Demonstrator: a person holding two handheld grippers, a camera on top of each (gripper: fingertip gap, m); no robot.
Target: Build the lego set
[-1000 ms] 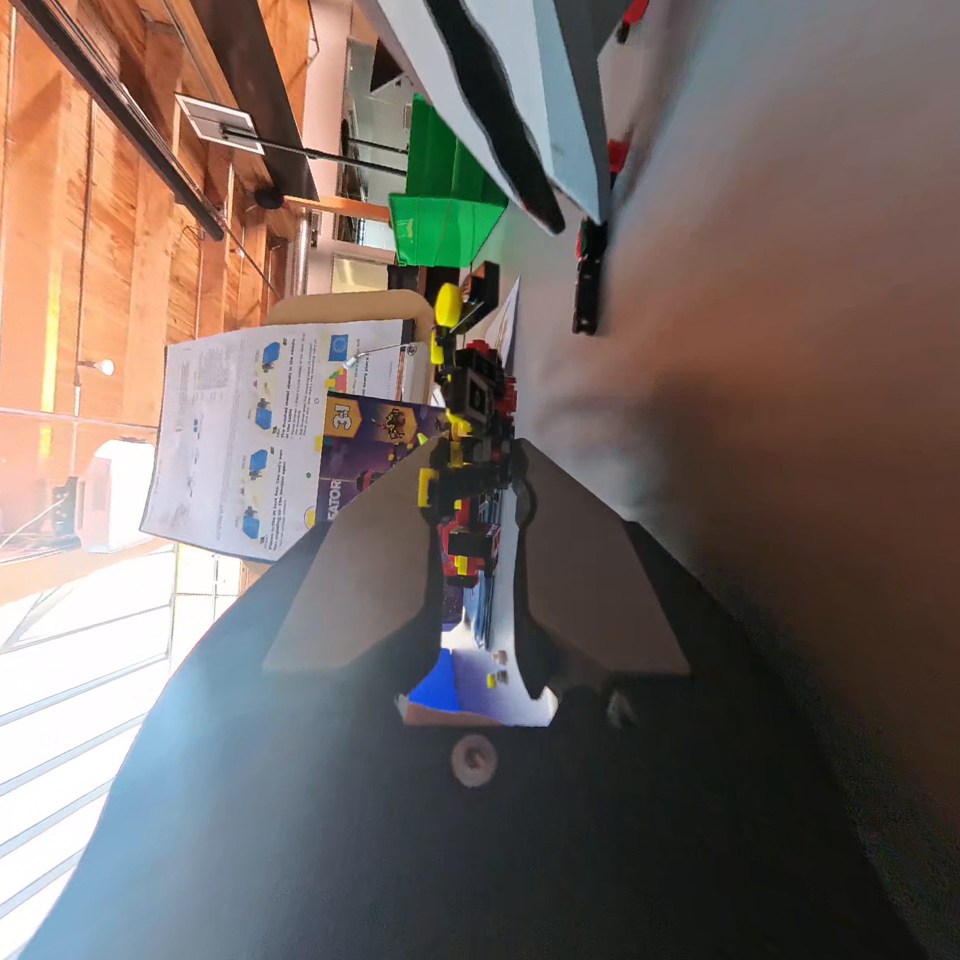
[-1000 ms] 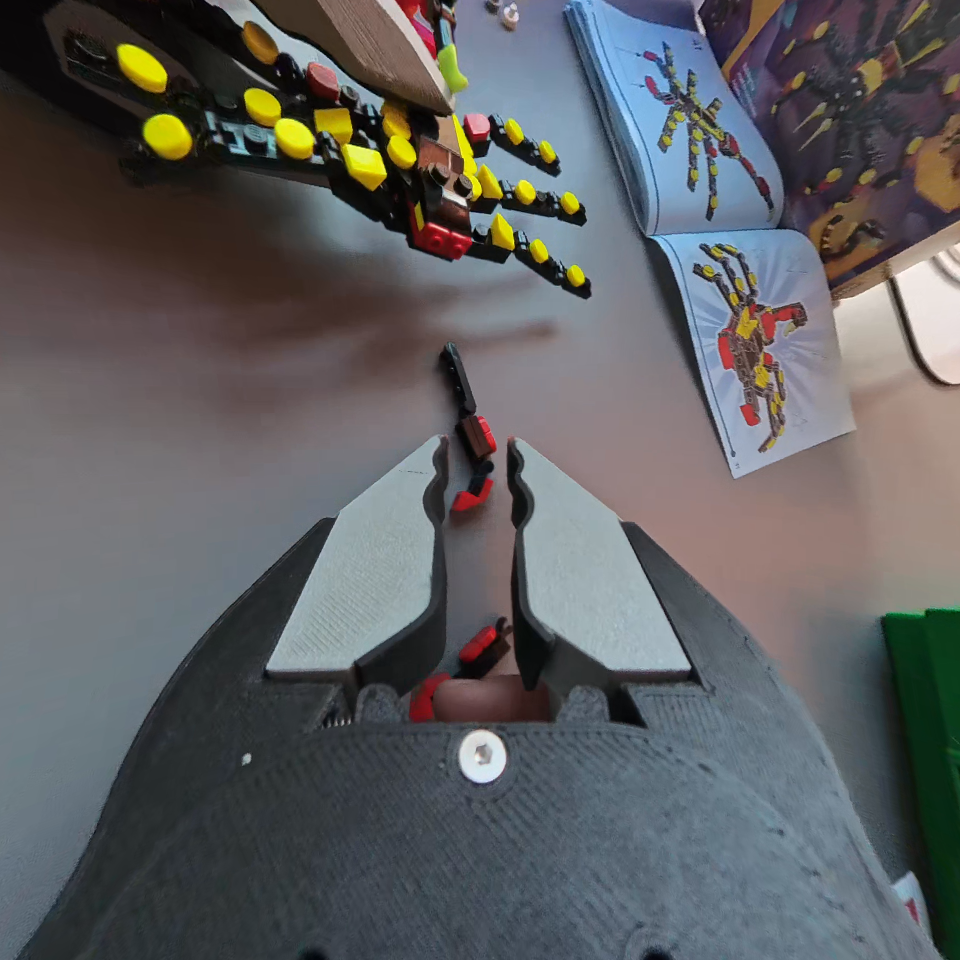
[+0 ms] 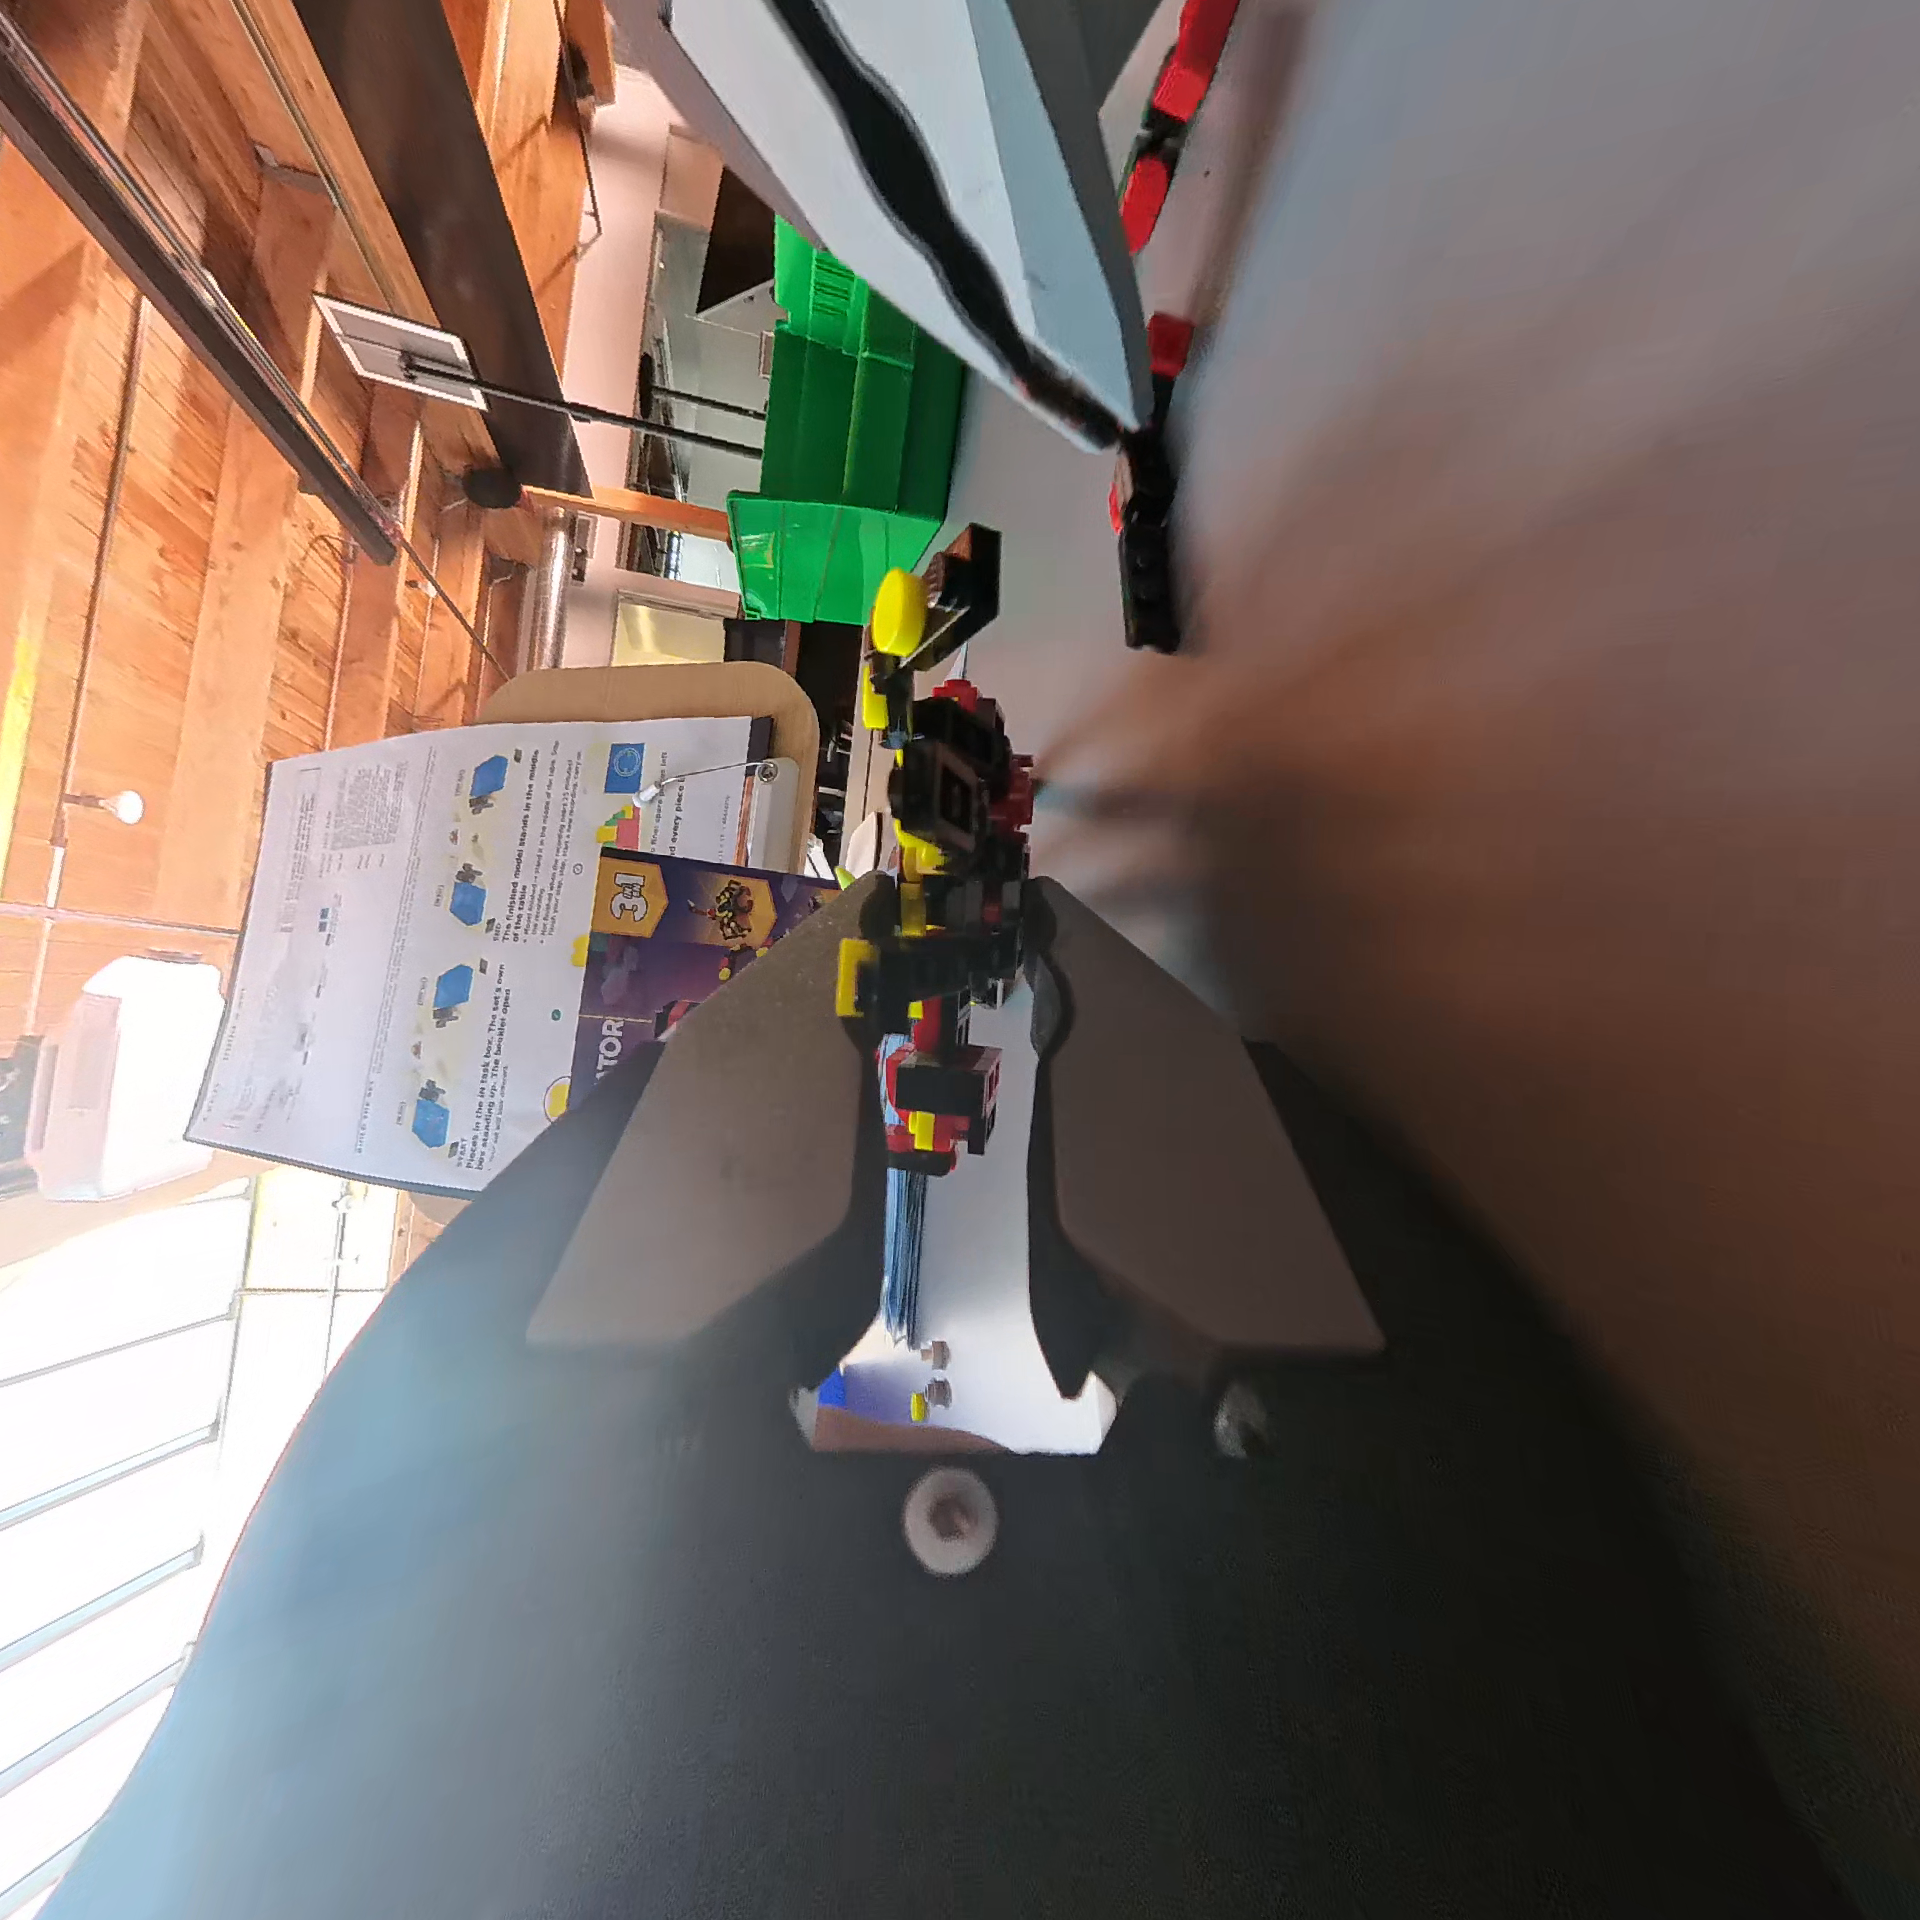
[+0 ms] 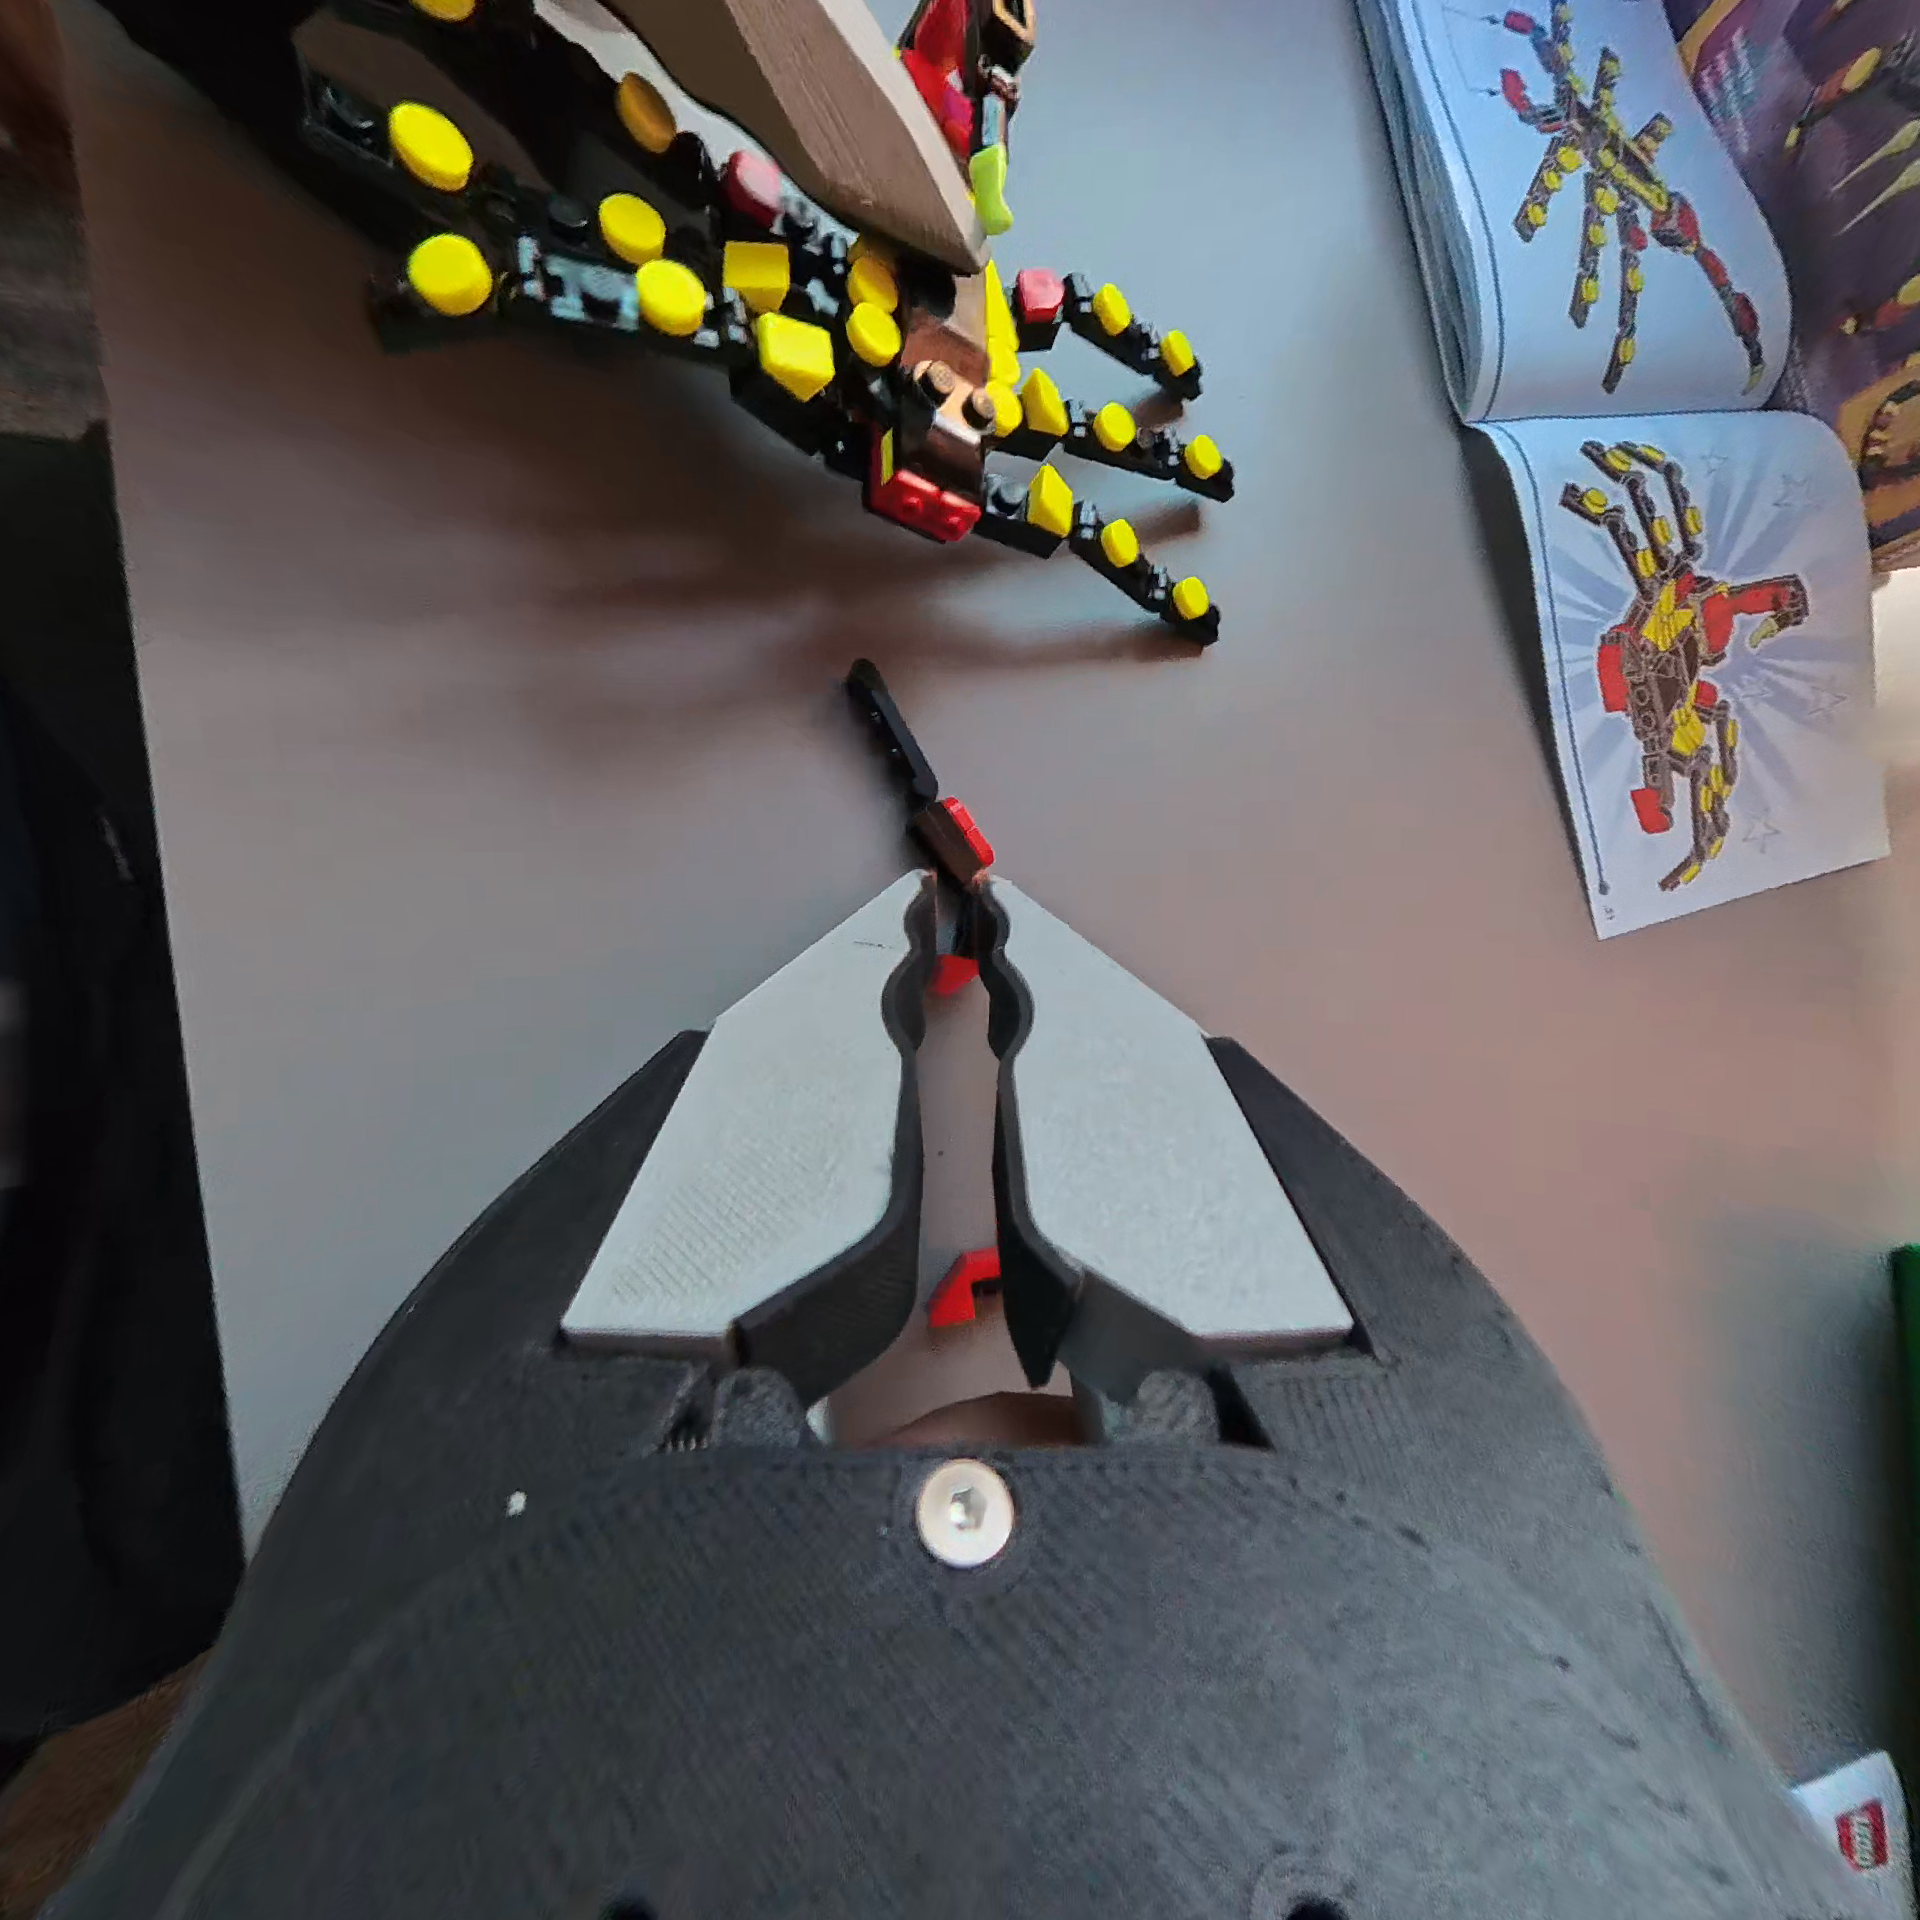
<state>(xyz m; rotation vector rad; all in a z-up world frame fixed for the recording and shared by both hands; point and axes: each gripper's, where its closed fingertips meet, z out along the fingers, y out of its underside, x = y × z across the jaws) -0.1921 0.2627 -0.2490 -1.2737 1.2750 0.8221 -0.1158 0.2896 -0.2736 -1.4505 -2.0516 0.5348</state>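
Observation:
My left gripper is shut on the black, yellow and red spider model and holds it above the grey table. In the right wrist view the model hangs at the top with its yellow-studded legs spread, one left finger over it. My right gripper is shut on a thin black and red leg piece that lies on the table and points toward the model. The leg piece also shows in the left wrist view, under the right gripper's fingers. A small red piece lies between my right fingers' bases.
An open instruction booklet and the purple set box lie at the right. A green bin stands beyond the table. A printed sheet stands on a wooden holder. A few tiny loose pieces lie by the booklet. Tip to tip, the grippers are about 9 centimeters apart.
My right gripper's fingers, apart around the leg piece before, have closed on it. The left gripper still holds the model, now closer to the right gripper.

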